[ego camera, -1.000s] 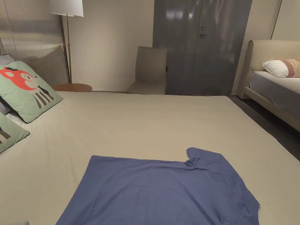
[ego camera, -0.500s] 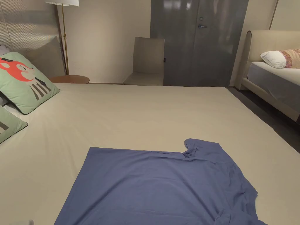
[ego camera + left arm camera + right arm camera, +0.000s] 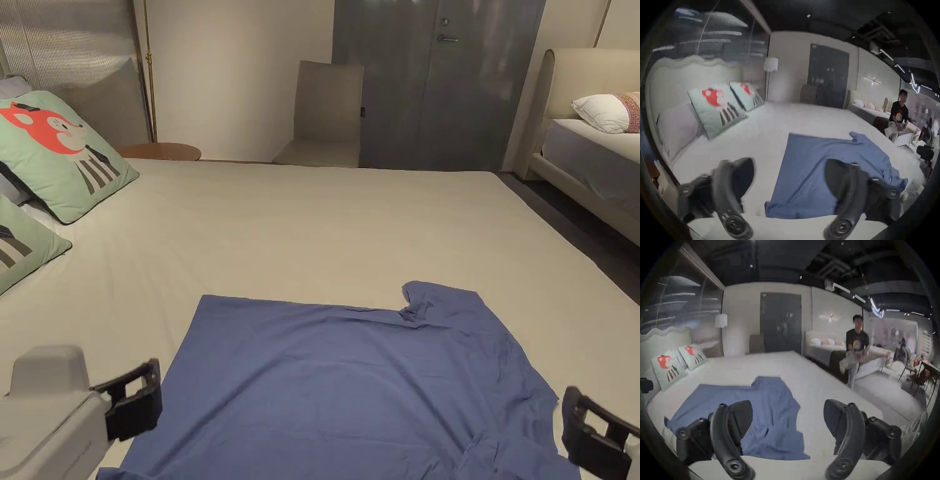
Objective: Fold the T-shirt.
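Both tongs hang with jaws apart, holding nothing: left gripper (image 3: 134,400) at 8 o'clock of the shirt (image 3: 350,381), right gripper (image 3: 587,431) at 4 o'clock. The shirt lies spread on the bed (image 3: 325,225). Uneven pinches could drag wrinkles or skew the fold.
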The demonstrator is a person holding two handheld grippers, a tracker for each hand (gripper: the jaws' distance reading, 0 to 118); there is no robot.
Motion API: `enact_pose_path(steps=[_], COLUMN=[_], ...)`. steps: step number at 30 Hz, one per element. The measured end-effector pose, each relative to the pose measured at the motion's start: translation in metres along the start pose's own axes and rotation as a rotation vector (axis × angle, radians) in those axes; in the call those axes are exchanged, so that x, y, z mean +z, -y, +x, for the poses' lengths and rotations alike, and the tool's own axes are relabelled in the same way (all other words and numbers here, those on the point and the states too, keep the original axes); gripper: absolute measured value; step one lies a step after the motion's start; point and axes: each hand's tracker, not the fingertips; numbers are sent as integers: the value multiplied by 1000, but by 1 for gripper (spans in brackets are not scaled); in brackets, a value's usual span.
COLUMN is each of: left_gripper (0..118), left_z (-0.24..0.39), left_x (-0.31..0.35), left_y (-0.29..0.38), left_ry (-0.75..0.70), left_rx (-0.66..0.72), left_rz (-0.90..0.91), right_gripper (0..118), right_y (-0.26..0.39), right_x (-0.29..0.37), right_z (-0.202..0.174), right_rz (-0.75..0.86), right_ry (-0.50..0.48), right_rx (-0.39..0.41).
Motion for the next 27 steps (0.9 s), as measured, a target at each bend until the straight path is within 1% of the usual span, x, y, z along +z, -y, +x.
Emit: enact_pose_path(steps=[1,2,3,4,6,7,8,12,15,16,17,18,19,20,21,22,23,25,26,27], left_gripper=[39,10,0,0,0,0,0,0,0,1,19,53,89,112,105,103,103,102,96,86], left_z=[6,11,15,19,20,19,16,0,-23,-32,-40,-47,-56,-61,-62,-65,-65,-72,-73,-72], left_x=[0,1,1,0,-3,-4,-6,-16,-34,-41,-47,-54,-64,-70,-71,-77,-84,-88,-92,-95], left_y=[-4,-6,-8,-9,-13,-14,-13,-1,17,25,34,41,51,59,67,73,79,91,95,98], left_ry=[5,10,9,0,13,36,49,25,41,31,34,29,16,9,-15,25,-11,-22,-23,-22], left_rx=[-11,-14,-22,-32,-37,-22,5,-15,24,54,80,103,130,148,164,193,188,180,177,174], left_rz=[10,17,25,30,19,4,-1,-69,-201,-235,-290,-334,-399,-444,-421,-443,-479,-504,-518,-535], right_gripper=[66,34,8,1,0,0,0,0,0,0,0,0,0,0,0,0,0,0,0,0], right_y=[-4,-8,-10,-12,-12,-12,-11,-3,4,7,10,12,15,17,20,20,22,27,28,30], right_x=[1,1,0,0,-4,-6,-7,-9,-9,-11,-12,-12,-13,-14,-14,-13,-14,-16,-16,-16], right_z=[-4,-9,-13,-17,-20,-20,-21,-22,-20,-19,-18,-18,-17,-16,-15,-15,-15,-13,-13,-12], right_rz=[23,34,41,46,49,34,28,11,-19,-34,-48,-56,-72,-83,-92,-101,-114,-134,-143,-152], right_ry=[-1,7,11,19,15,-15,-19,-25,-29,-29,-32,-32,-31,-30,-31,-30,-28,-22,-20,-19], right_rx=[5,9,13,18,9,4,0,23,24,28,30,30,34,38,39,41,44,49,49,49])
